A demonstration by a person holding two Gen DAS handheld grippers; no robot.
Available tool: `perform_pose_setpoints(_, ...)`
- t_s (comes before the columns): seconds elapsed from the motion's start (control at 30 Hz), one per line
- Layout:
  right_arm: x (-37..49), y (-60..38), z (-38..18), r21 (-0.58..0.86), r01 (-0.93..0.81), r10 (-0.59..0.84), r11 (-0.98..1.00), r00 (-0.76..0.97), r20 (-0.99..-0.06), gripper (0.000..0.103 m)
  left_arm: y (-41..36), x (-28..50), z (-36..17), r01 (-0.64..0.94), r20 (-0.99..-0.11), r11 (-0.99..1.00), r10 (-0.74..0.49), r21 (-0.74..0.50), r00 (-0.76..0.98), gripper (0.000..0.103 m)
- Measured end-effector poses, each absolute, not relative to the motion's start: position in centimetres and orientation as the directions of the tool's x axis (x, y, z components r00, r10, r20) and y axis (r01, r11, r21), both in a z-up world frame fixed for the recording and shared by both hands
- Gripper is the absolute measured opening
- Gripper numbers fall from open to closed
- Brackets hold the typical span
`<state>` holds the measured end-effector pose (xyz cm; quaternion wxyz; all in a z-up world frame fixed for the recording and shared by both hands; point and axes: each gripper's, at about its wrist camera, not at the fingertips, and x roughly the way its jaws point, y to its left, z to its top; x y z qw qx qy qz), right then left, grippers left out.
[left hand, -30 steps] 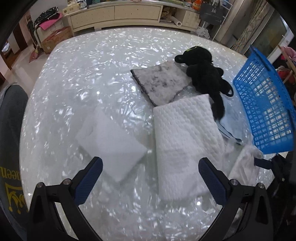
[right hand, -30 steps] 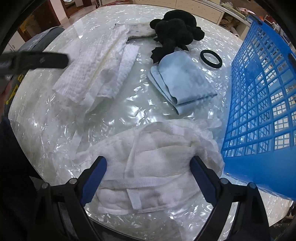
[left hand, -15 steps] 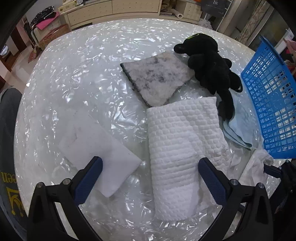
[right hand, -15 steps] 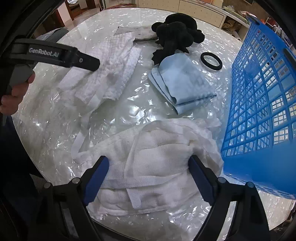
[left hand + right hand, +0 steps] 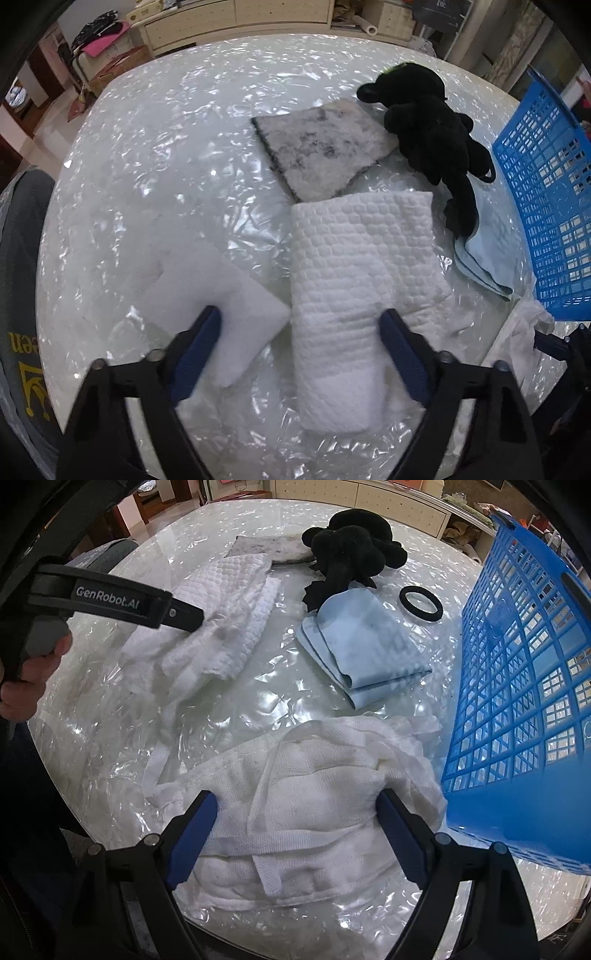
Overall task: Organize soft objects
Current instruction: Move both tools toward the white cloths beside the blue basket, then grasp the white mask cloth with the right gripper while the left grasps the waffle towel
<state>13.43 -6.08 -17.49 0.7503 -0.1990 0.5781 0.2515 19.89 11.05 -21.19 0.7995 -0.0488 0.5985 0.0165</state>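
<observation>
Straddling a folded white waffle-textured towel (image 5: 354, 273) on the plastic-covered worktop (image 5: 166, 147), the left hand-held gripper (image 5: 299, 343) had just been closing, its jaws apart and not pressing the cloth. The right hand-held gripper (image 5: 295, 823) stood wide over a crumpled white gauze cloth with straps (image 5: 306, 805), beside the blue basket (image 5: 517, 686)
</observation>
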Motion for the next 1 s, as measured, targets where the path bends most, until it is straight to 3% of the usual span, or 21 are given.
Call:
perform_pose_setpoints(0.17, 13.2, -5.7, -17.4, -0.015, -0.601, 0.141, 0.799, 0.212, -0.967, 0.087, 11.3, 19.2, -20.8, -0.074, -0.953, 0.996, -0.029, -0.054, 0.3, 0.061)
perform_pose_setpoints(0.23, 13.0, -5.4, -17.3, -0.017, -0.597, 0.141, 0.802, 0.217, -0.966, 0.078, 11.4, 18.6, -20.3, -0.073, -0.951, 0.996, -0.026, -0.051, 0.308, 0.043)
perform_pose_setpoints(0.27, 12.9, -5.4, -17.2, -0.019, -0.598, 0.142, 0.801, 0.22, -0.965, 0.067, 11.4, 18.2, -20.0, -0.069, -0.95, 0.996, -0.03, -0.054, 0.312, 0.037)
perform_pose_setpoints(0.3, 12.9, -5.4, -17.1, -0.021, -0.6, 0.142, 0.8, 0.224, -0.964, 0.054, 11.4, 17.9, -19.7, -0.062, -0.948, 0.996, -0.043, -0.066, 0.316, 0.022)
perform_pose_setpoints(0.33, 12.8, -5.3, -16.8, -0.021, -0.601, 0.146, 0.799, 0.227, -0.963, 0.048, 11.4, 17.5, -19.4, -0.046, -0.944, 0.993, -0.086, -0.106, 0.32, 0.012)
perform_pose_setpoints(0.4, 12.7, -5.1, -16.4, -0.019, -0.601, 0.149, 0.799, 0.229, -0.962, 0.035, 11.7, 16.8, -19.4, -0.038, -0.942, 0.991, -0.107, -0.125, 0.318, 0.011)
perform_pose_setpoints(0.57, 12.7, -4.9, -16.2, -0.034, -0.599, 0.137, 0.8, 0.237, -0.962, 0.021, 12.1, 14.5, -19.3, -0.045, -0.93, 0.984, -0.147, -0.171, 0.337, 0.011)
perform_pose_setpoints(1.0, 11.2, -4.1, -9.9, -0.043, -0.601, 0.18, 0.798, 0.306, -0.935, 0.019, 11.9, 10.1, -13.4, 0.003, -0.874, 0.98, -0.177, -0.197, 0.454, 0.01)
